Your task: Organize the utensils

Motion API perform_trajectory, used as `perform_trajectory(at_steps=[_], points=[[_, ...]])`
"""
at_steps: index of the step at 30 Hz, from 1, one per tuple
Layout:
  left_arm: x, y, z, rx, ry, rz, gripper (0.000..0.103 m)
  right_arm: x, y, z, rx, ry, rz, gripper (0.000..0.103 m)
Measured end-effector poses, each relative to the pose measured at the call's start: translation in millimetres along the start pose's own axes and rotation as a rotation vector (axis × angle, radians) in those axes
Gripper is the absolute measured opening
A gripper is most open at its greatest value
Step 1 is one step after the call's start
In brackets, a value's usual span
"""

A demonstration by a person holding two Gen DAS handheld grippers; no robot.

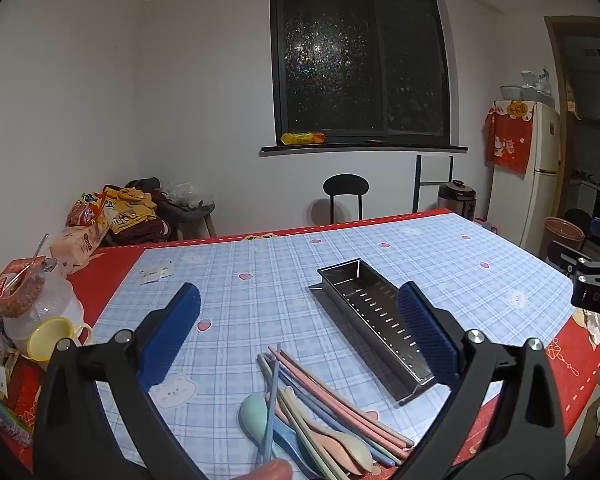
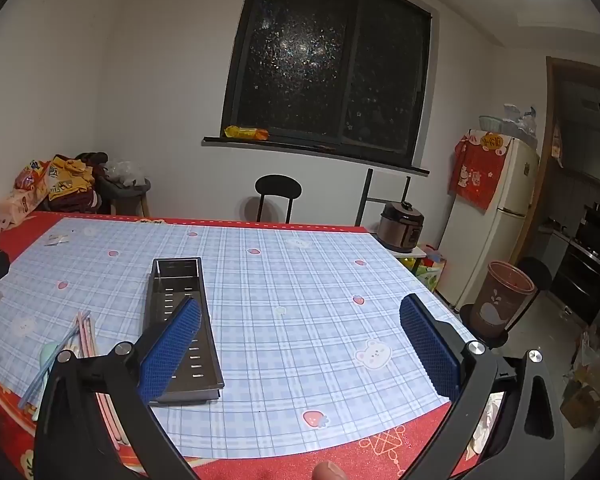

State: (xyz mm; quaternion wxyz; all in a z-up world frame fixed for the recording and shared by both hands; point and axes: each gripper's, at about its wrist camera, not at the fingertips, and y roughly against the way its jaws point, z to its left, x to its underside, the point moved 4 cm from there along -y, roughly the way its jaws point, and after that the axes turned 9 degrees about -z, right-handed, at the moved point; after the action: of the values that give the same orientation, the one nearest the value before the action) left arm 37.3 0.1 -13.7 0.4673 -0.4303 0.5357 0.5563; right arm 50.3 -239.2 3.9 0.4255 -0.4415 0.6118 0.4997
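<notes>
A pile of pastel chopsticks and spoons (image 1: pixel 319 412) lies on the blue checked tablecloth near the front edge. A long perforated steel utensil tray (image 1: pixel 375 320) lies empty to its right. My left gripper (image 1: pixel 300 308) is open and empty, raised above the pile and the tray. My right gripper (image 2: pixel 300 320) is open and empty, over the cloth to the right of the tray (image 2: pixel 180 320). The utensil pile shows in the right wrist view (image 2: pixel 72 344) at the left, partly hidden by the gripper's left arm.
Snack bags, a jar and a yellow cup (image 1: pixel 52 340) crowd the table's left side. A black chair (image 1: pixel 345 192) stands beyond the far edge. A rice cooker (image 2: pixel 401 226), a fridge (image 2: pixel 495 216) and a brown bin (image 2: pixel 499 300) stand to the right.
</notes>
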Motion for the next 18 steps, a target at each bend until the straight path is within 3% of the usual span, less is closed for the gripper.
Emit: perform_trajectory(at_steps=[18], points=[[3.5,-0.9,-7.9,0.026,-0.001,0.009,0.098,3.9,-3.2,-4.4,0.008,-0.008,0.01,0.098]])
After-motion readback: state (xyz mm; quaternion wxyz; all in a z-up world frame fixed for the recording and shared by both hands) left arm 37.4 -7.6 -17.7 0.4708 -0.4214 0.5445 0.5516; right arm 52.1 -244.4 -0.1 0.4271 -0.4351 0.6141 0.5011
